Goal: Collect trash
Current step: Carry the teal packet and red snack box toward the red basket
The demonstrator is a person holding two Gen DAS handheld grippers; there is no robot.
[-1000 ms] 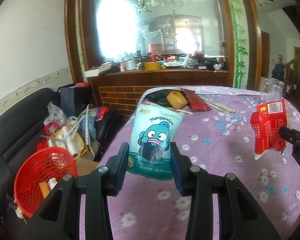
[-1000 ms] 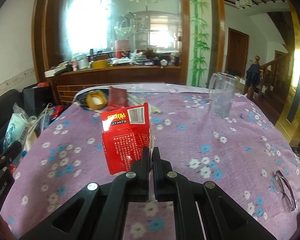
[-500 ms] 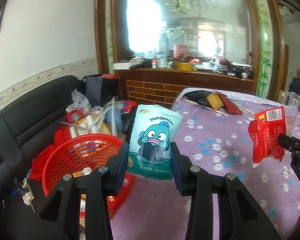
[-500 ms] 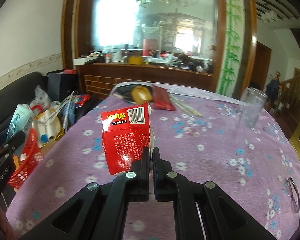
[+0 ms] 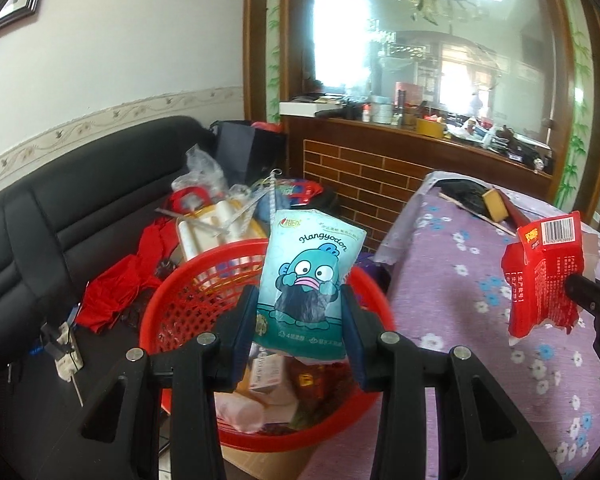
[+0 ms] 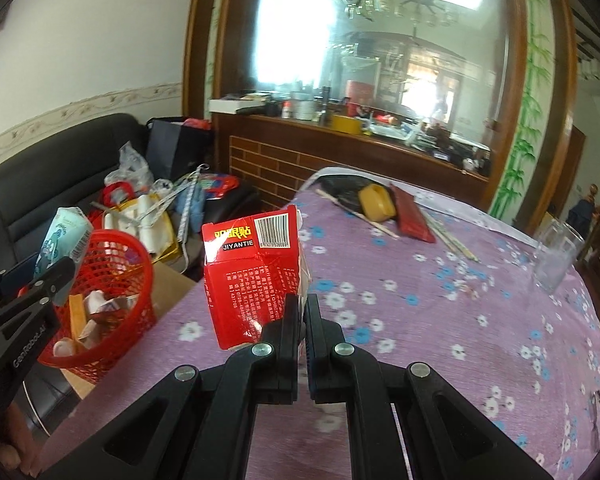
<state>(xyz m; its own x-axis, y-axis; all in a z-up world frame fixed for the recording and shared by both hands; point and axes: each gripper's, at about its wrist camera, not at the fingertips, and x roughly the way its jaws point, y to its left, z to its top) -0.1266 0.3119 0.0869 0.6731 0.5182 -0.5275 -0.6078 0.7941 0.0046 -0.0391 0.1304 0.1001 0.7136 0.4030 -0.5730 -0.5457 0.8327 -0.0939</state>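
My left gripper [image 5: 300, 322] is shut on a teal Hangyodon wipes packet [image 5: 308, 280] and holds it upright over the red plastic basket [image 5: 180, 300], which holds several wrappers. The packet [image 6: 62, 236] and basket [image 6: 132, 264] also show in the right wrist view. My right gripper [image 6: 302, 316] is shut on a torn red carton [image 6: 252, 272] with a barcode, held above the table's left edge; the carton [image 5: 544, 276] shows in the left wrist view.
A purple flowered tablecloth [image 6: 460, 320] covers the table. On it are a glass mug [image 6: 556, 260], a yellow tape roll [image 6: 376, 202], a red pouch [image 6: 410, 218], chopsticks and glasses [image 6: 594, 412]. A black sofa [image 5: 60, 216] holds bags and clutter.
Both grippers swung left with their loads. The left gripper now holds the packet right over the red basket; the right gripper brought the carton toward the table's left edge.
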